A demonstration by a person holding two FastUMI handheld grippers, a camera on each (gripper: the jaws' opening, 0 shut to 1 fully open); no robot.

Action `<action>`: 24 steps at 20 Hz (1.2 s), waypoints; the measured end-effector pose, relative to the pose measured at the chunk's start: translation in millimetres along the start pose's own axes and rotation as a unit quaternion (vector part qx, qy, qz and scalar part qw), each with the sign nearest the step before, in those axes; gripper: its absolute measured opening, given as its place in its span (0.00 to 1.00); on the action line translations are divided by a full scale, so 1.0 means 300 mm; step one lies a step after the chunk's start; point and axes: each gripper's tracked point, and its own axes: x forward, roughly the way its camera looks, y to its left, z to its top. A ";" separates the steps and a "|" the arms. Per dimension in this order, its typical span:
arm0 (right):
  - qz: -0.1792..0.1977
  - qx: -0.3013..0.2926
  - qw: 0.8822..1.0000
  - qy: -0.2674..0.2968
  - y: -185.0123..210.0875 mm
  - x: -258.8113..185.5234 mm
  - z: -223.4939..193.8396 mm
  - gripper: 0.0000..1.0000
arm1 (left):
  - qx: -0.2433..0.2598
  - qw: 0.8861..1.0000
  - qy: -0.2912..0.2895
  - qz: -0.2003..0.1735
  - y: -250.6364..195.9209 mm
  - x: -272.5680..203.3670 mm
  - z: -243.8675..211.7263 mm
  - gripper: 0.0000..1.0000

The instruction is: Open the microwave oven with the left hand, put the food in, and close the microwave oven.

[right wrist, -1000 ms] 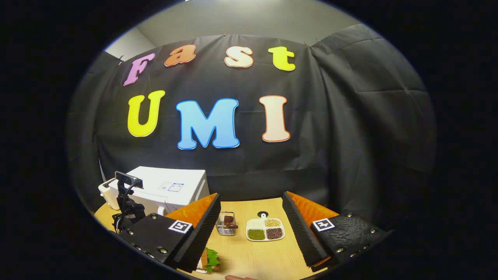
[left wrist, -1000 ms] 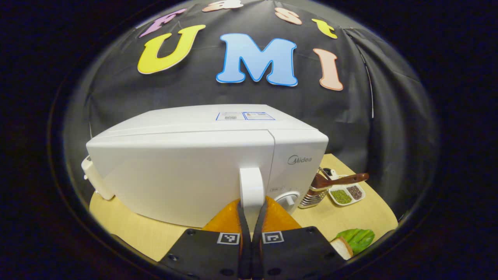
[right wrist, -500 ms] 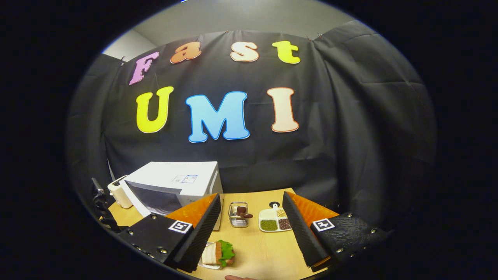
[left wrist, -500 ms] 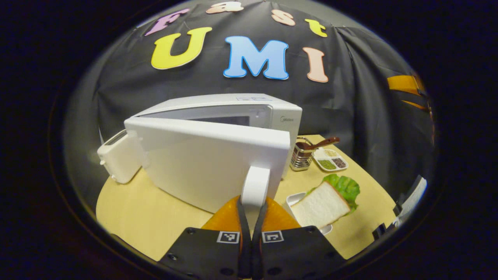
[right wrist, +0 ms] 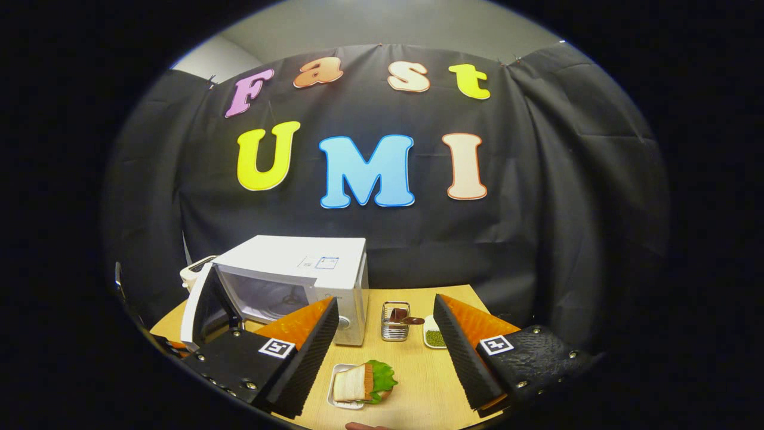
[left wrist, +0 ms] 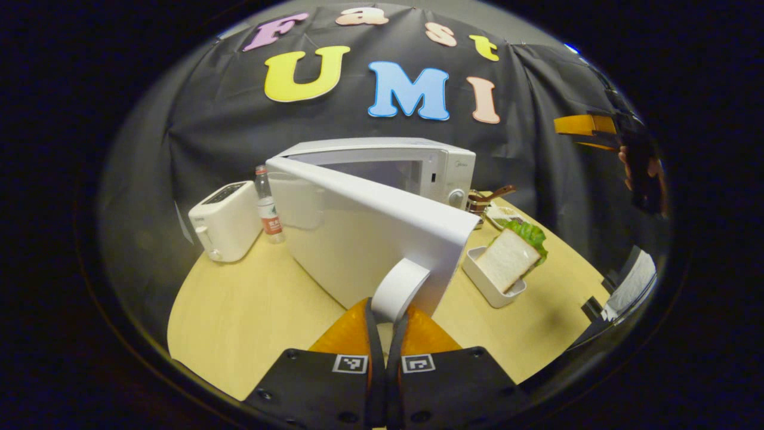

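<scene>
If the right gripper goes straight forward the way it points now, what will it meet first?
Probably the wire basket standing on the table, between the open right gripper fingers' lines. The sandwich tray lies lower and nearer, likely below that path, though depth is unclear.

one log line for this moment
door: half open | left claw: shut on handle | right claw: open above sandwich

**Bystander items on the table**

White toaster (left wrist: 225,220) at far left of the wooden table (left wrist: 239,322), a labelled bottle (left wrist: 267,206) just beside it. Wire basket (right wrist: 394,321) with a brown utensil, and a sectioned dish (right wrist: 434,335) near it.
</scene>
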 end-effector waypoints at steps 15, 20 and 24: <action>0.030 0.019 0.991 0.127 0.105 0.091 -0.269 0.95 | 0.010 1.000 0.015 0.025 0.574 -0.223 -0.124 0.07; 0.020 0.069 0.972 0.225 0.002 0.111 -0.499 0.95 | 0.003 1.000 0.004 0.002 0.592 -0.251 -0.139 0.17; 0.021 0.106 0.951 0.290 -0.047 0.108 -0.668 0.97 | -0.013 0.999 0.000 0.043 0.663 -0.356 -0.154 0.24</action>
